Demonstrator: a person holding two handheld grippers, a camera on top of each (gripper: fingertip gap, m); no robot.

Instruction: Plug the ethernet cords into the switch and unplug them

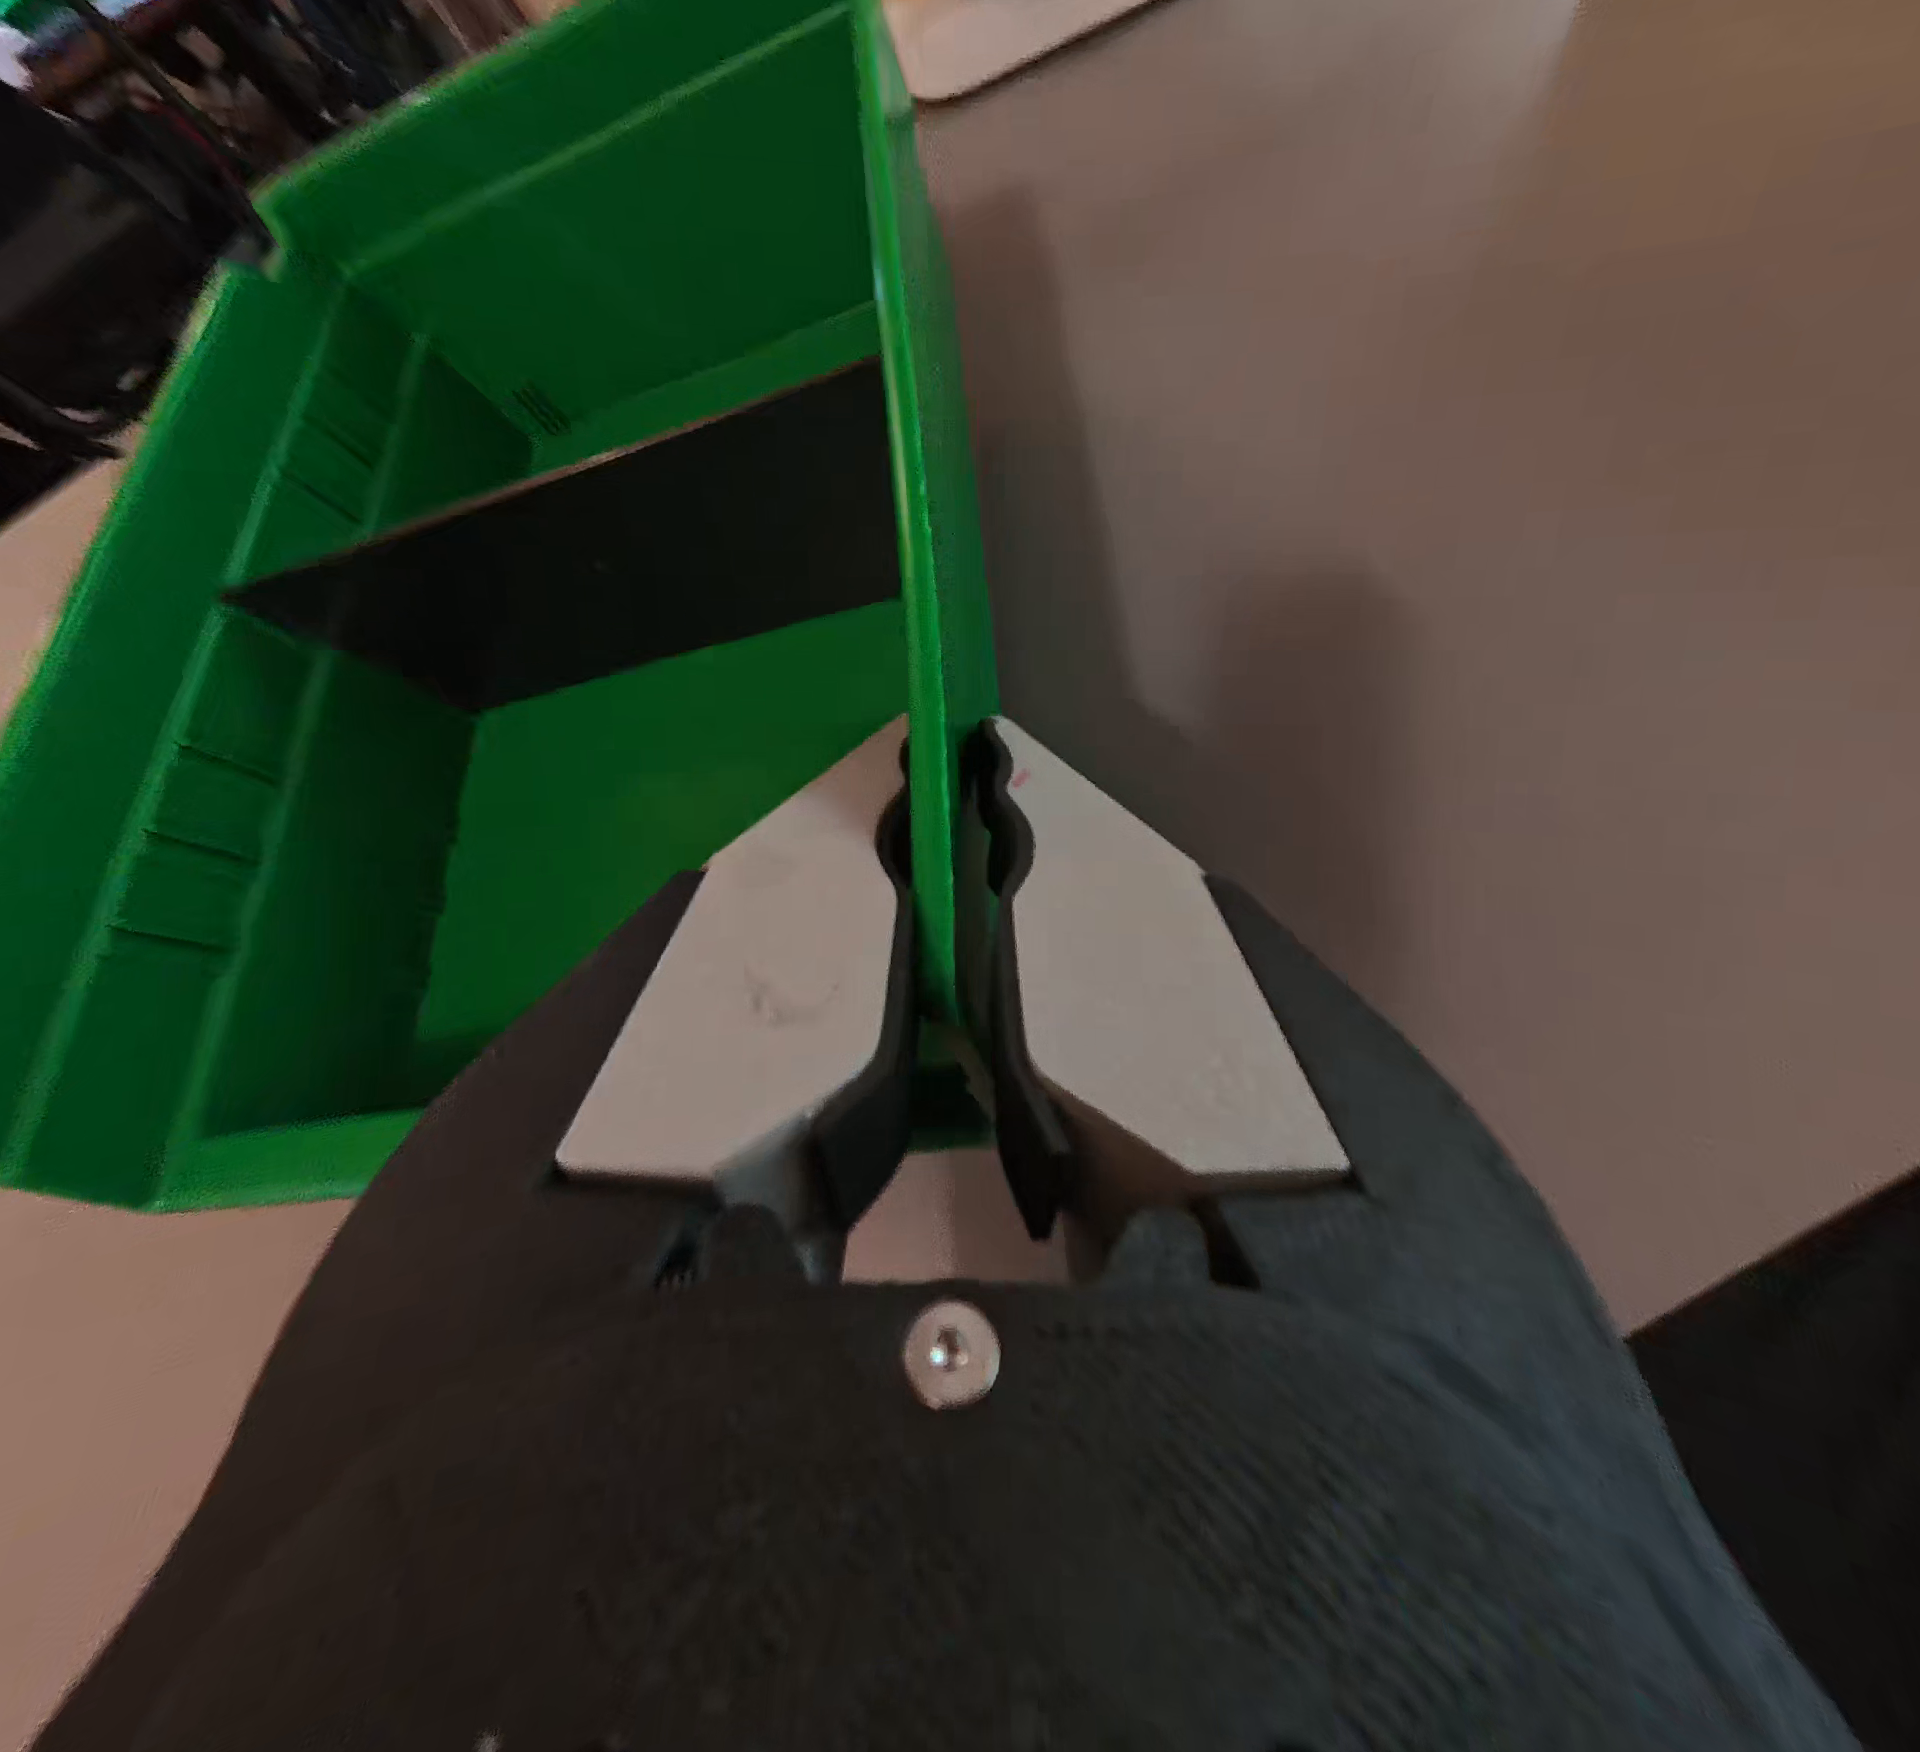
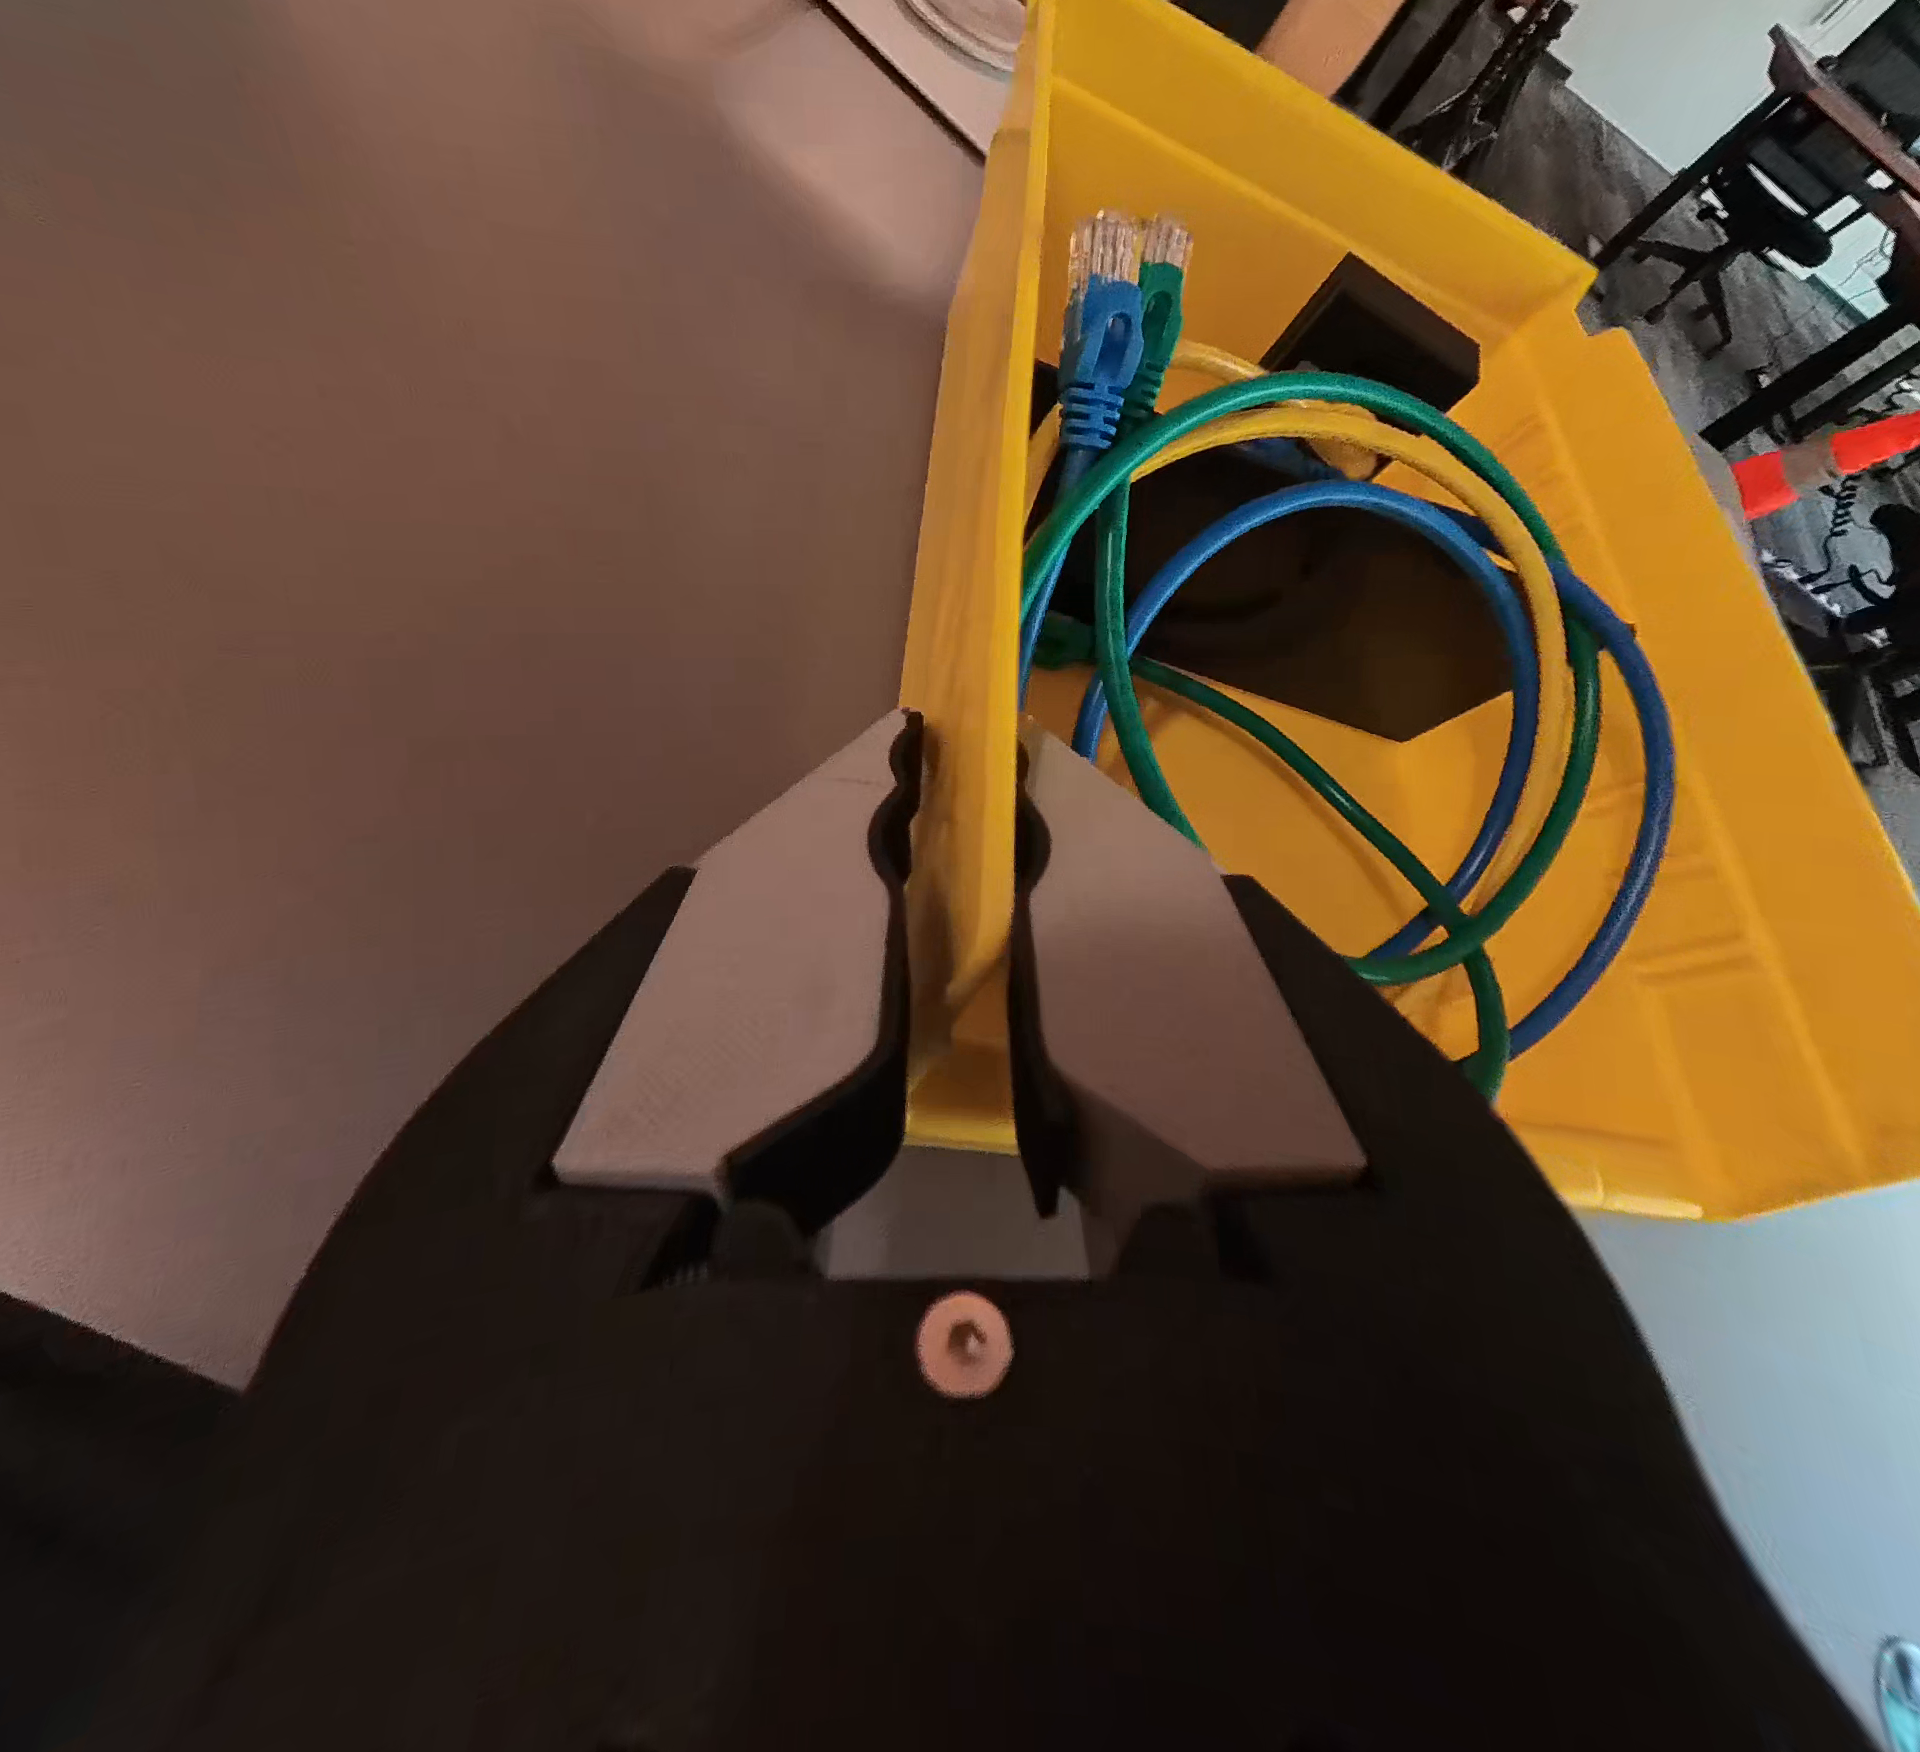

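Left gripper (image 1: 943, 871): I've clamped the green bin (image 1: 582, 414) wall.
Right gripper (image 2: 966, 881): pinching the yellow bin (image 2: 1299, 175) wall — ethernet cords (image 2: 1351, 663) coiled inside, over the black switch (image 2: 1371, 331).
Risk: thin walls slipping; bin tips, cords spill.

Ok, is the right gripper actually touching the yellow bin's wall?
Touching. The right wrist view shows the right gripper closed on the yellow bin wall, one finger pressed against each side.
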